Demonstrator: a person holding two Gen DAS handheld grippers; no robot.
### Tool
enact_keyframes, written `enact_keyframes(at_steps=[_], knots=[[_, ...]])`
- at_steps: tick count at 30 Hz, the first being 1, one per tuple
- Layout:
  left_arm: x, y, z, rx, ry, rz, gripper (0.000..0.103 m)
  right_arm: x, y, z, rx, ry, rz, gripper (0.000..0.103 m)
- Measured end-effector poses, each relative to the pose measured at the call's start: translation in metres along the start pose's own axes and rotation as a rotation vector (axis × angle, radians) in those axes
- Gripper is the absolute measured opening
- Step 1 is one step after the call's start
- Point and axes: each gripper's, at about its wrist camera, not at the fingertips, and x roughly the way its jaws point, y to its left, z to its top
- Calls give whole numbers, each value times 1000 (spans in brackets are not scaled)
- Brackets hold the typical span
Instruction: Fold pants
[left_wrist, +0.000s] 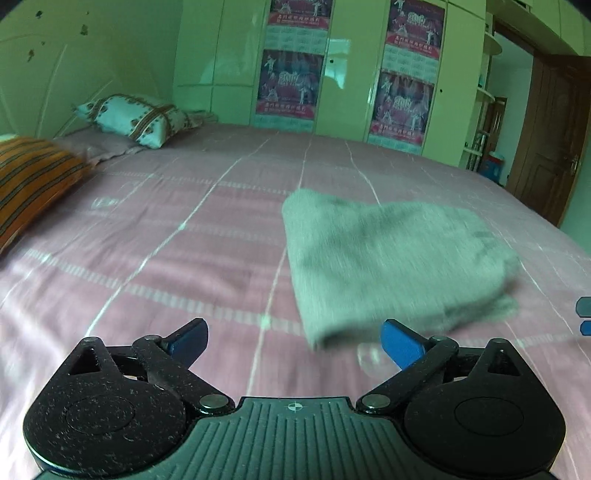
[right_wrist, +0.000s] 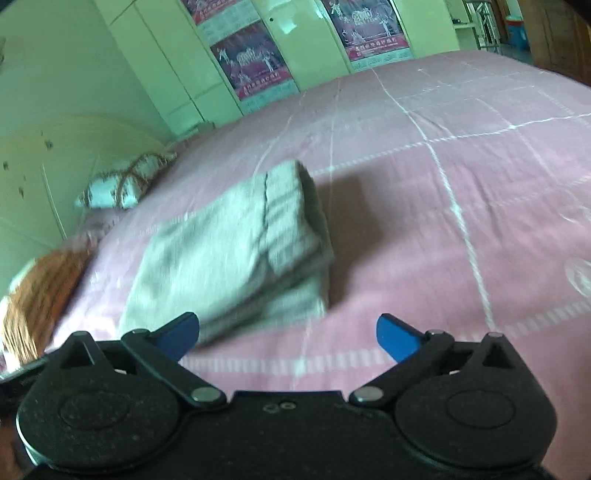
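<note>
The grey pants (left_wrist: 391, 258) lie folded into a compact stack on the pink bed sheet (left_wrist: 166, 240). They also show in the right wrist view (right_wrist: 236, 251), left of centre. My left gripper (left_wrist: 293, 339) is open and empty, just in front of the stack's near edge. My right gripper (right_wrist: 288, 332) is open and empty, its left fingertip (right_wrist: 181, 332) close to the stack's near corner. The tips of the right gripper (left_wrist: 584, 315) show at the right edge of the left wrist view.
An orange striped pillow (left_wrist: 33, 177) and a patterned pillow (left_wrist: 136, 118) lie at the head of the bed. Green wardrobes with posters (left_wrist: 291, 81) stand beyond the bed. A brown door (left_wrist: 550, 136) is at the right.
</note>
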Motion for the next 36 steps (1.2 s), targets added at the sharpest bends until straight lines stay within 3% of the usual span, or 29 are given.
enact_keyframes(at_steps=[7, 10, 18, 26, 31, 36], knots=[[-96, -12, -30, 35, 13, 1, 101, -69, 41, -53, -36, -46, -8, 97], [-135, -18, -40, 29, -16, 4, 103, -99, 62, -69, -106, -47, -33, 97], [-221, -28, -63, 52, -106, 18, 103, -178, 104, -108, -207, -147, -53, 97], [-273, -40, -86, 73, -117, 38, 103, -231, 127, -139, -286, -193, -51, 97], [-292, -50, -94, 98, -137, -11, 103, -261, 133, -156, -334, -241, -37, 97], [-320, -61, -91, 95, -203, -35, 103, -278, 136, -153, -347, -235, -72, 96]])
